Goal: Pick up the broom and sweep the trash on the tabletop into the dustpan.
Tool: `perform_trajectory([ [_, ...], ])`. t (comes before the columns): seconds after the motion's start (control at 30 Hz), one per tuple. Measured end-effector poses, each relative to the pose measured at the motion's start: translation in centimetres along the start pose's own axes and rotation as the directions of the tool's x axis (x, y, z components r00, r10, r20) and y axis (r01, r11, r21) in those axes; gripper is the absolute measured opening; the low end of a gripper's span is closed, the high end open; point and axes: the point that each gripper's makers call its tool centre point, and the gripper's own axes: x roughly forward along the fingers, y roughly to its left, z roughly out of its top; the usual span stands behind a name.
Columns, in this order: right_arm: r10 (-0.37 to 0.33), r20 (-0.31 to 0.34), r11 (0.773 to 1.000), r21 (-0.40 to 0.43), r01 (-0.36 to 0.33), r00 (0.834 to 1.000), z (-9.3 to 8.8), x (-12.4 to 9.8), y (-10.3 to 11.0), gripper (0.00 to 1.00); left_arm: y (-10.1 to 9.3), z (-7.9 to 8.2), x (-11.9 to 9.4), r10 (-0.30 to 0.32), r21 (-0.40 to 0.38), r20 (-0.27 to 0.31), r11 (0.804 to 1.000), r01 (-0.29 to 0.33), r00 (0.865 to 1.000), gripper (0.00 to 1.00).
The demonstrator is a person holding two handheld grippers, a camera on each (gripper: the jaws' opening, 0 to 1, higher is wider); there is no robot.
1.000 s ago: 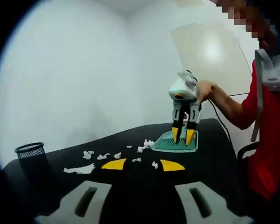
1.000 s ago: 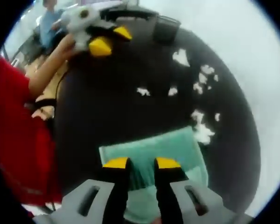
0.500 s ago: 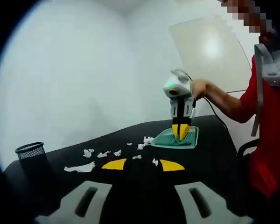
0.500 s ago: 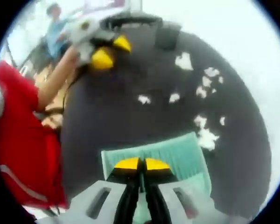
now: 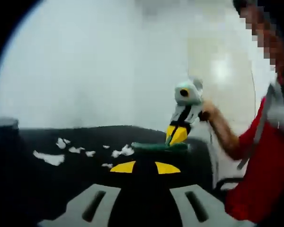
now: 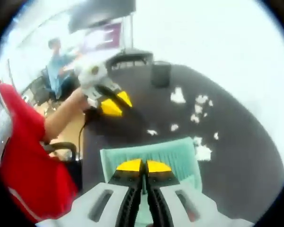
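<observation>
My right gripper (image 6: pixel 143 166) is shut on a teal broom (image 6: pixel 151 155) whose ribbed bristles fan out ahead of its jaws. In the left gripper view the same right gripper (image 5: pixel 176 136) holds the broom (image 5: pixel 158 146) edge-on, just above the black table (image 5: pixel 85 137). My left gripper (image 5: pixel 144 167) is open with nothing between its yellow tips, low over the table; it also appears as the left gripper (image 6: pixel 112 104) farther back. White paper scraps (image 5: pixel 49 158) (image 6: pixel 177 96) lie scattered on the table, one scrap (image 6: pixel 201 152) close to the broom's right edge. I cannot make out a separate dustpan.
A black mesh cup (image 6: pixel 161 74) stands at the table's far end, seen as the cup (image 5: pixel 4 124) at the left edge. A person in a red sleeve (image 5: pixel 260 179) stands beside the table. Another person (image 6: pixel 57 66) sits in the background. A white wall lies behind.
The right gripper's jaws closed on the teal broom and raised it off the table. The left gripper's view has swung and dropped lower over the tabletop.
</observation>
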Motion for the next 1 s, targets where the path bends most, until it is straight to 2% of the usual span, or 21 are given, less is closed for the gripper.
perform_trajectory([
  [0.07,0.005,0.015,1.0,-0.015,-0.005,1.0,0.2,0.3,1.2,0.04,-0.6,-1.1,0.4,0.0,-0.051,-0.064,0.999,-0.004,0.998,0.23],
  [0.13,-0.004,0.013,0.999,-0.037,0.005,1.0,0.2,0.6,1.8,0.04,-1.4,-2.3,0.6,-0.013,-0.173,-0.131,0.985,-0.01,0.991,0.27],
  [0.2,-0.031,0.011,0.997,-0.068,0.031,0.999,0.4,0.9,2.1,0.04,-2.1,-2.2,0.7,-0.05,-0.326,-0.118,0.945,0.009,0.992,0.26],
  [0.23,-0.047,0.016,0.995,-0.09,0.048,0.999,0.5,1.0,2.2,0.04,-2.3,-2.0,0.8,-0.066,-0.438,-0.099,0.899,0.016,0.993,0.26],
  [0.27,-0.063,0.021,0.99,-0.127,0.066,0.998,0.7,1.2,2.4,0.04,-2.5,-1.5,0.9,-0.08,-0.491,-0.058,0.87,0.041,0.995,0.25],
  [0.33,-0.068,0.021,0.988,-0.141,0.07,0.997,0.7,1.4,3.2,0.04,-4.1,-1.6,1.0,-0.148,-0.546,-0.037,0.832,0.104,0.988,0.21],
  [0.37,-0.072,0.024,0.986,-0.147,0.075,0.997,0.6,1.5,3.5,0.04,-4.4,-1.6,1.0,-0.162,-0.572,-0.027,0.811,0.118,0.986,0.21],
  [0.43,-0.086,0.025,0.978,-0.191,0.089,0.996,0.6,1.8,4.4,0.04,-4.0,-1.8,1.1,-0.151,-0.602,-0.025,0.792,0.105,0.988,0.22],
  [0.53,-0.09,0.02,0.97,-0.225,0.092,0.996,0.4,2.2,5.2,0.04,-4.0,-2.4,1.4,-0.16,-0.606,-0.042,0.789,0.102,0.986,0.21],
  [0.57,-0.094,0.025,0.967,-0.235,0.097,0.995,0.5,2.2,5.3,0.04,-3.8,-2.9,1.4,-0.153,-0.608,-0.065,0.79,0.083,0.986,0.2],
  [0.63,-0.105,0.036,0.962,-0.249,0.11,0.994,0.6,2.1,5.4,0.04,-3.4,-3.7,1.7,-0.141,-0.593,-0.091,0.803,0.06,0.986,0.19],
  [0.77,-0.125,0.042,0.948,-0.289,0.132,0.991,0.5,2.1,5.6,0.04,-3.4,-4.2,2.4,-0.152,-0.619,-0.084,0.783,0.068,0.985,0.19],
  [0.83,-0.126,0.043,0.945,-0.299,0.133,0.991,0.6,2.2,5.4,0.04,-3.7,-4.0,2.6,-0.155,-0.609,-0.086,0.79,0.071,0.984,0.16],
  [0.9,-0.127,0.042,0.943,-0.305,0.133,0.991,0.5,2.3,5.6,0.04,-4.0,-4.3,2.6,-0.175,-0.596,-0.107,0.8,0.078,0.979,0.07],
  [0.93,-0.127,0.041,0.944,-0.303,0.133,0.991,0.4,2.4,5.6,0.04,-4.0,-4.4,2.7,-0.173,-0.59,-0.111,0.804,0.076,0.979,0.06],
  [1.0,-0.131,0.049,0.944,-0.298,0.14,0.99,0.3,2.5,5.5,0.04,-3.2,-5.0,2.6,-0.135,-0.541,-0.143,0.84,0.037,0.98,0.06],
])
